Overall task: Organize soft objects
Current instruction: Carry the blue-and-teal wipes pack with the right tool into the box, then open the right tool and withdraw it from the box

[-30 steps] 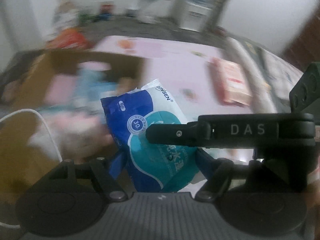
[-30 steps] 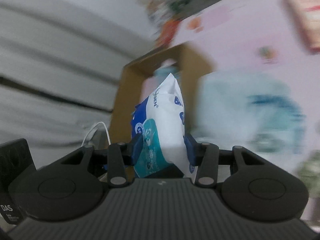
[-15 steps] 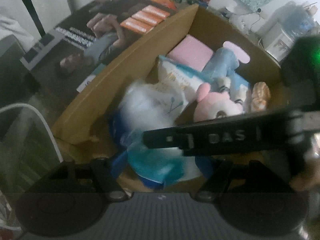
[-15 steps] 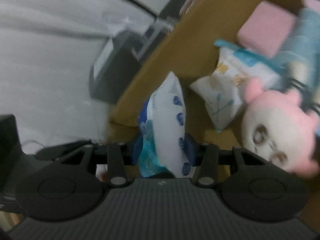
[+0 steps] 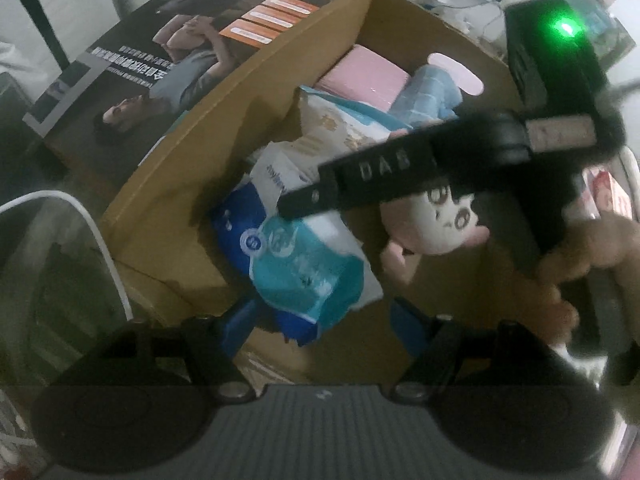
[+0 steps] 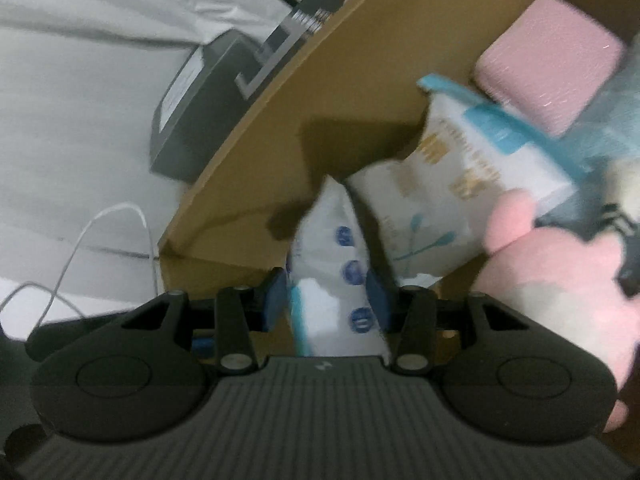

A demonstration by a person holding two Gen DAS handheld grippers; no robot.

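Note:
A blue, teal and white wipes pack [image 5: 304,264] hangs inside the near corner of a cardboard box [image 5: 248,92]. My right gripper [image 6: 326,300] is shut on the wipes pack [image 6: 340,280] by its edge; its body crosses the left wrist view [image 5: 400,176]. My left gripper [image 5: 320,324] is open, its blue pads [image 5: 236,320] apart, just below the pack. In the box lie a pink plush doll [image 5: 440,220], a white tissue pack [image 5: 344,128], a pink block [image 5: 364,76] and a light blue plush [image 5: 432,88].
A large printed flat box [image 5: 160,60] lies left of the cardboard box. A white cable [image 5: 100,240] runs along the box's near left side. A dark device [image 6: 192,112] sits outside the box wall. Clutter stands at the back.
Both grippers swung from the pink table over to the box. My left gripper has let go of the pack and opened. My right gripper has lowered the pack into the box's near corner.

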